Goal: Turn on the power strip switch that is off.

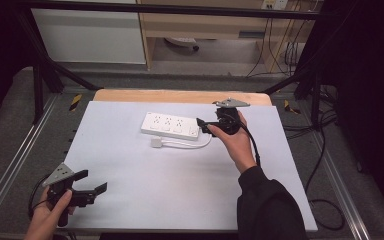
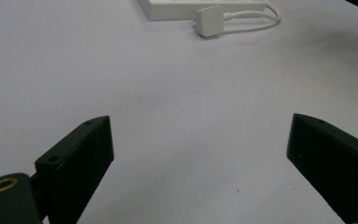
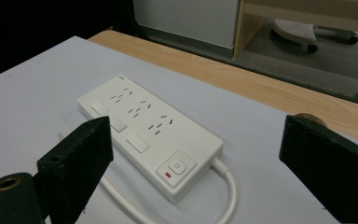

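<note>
A white power strip [image 1: 170, 125] lies flat on the white table top [image 1: 145, 190], with its white cable [image 1: 192, 145] looped in front and the flat plug [image 1: 157, 142] beside it. My right gripper [image 1: 202, 125] hovers at the strip's right end, jaws open and wide apart. In the right gripper view the strip [image 3: 135, 126] and its power button [image 3: 176, 167] sit just ahead of that gripper [image 3: 196, 140], and nothing touches the pads. My left gripper [image 1: 92, 182] rests near the front left corner, open and empty. From the left gripper [image 2: 198, 154] the plug [image 2: 208, 21] lies far ahead.
A strip of bare wooden table [image 1: 180, 96] runs along the far edge of the white top. Black frame bars [image 1: 40, 85] stand at both back corners. Loose cables [image 1: 325, 200] lie on the floor to the right. A shelf unit [image 3: 307, 18] stands beyond the table.
</note>
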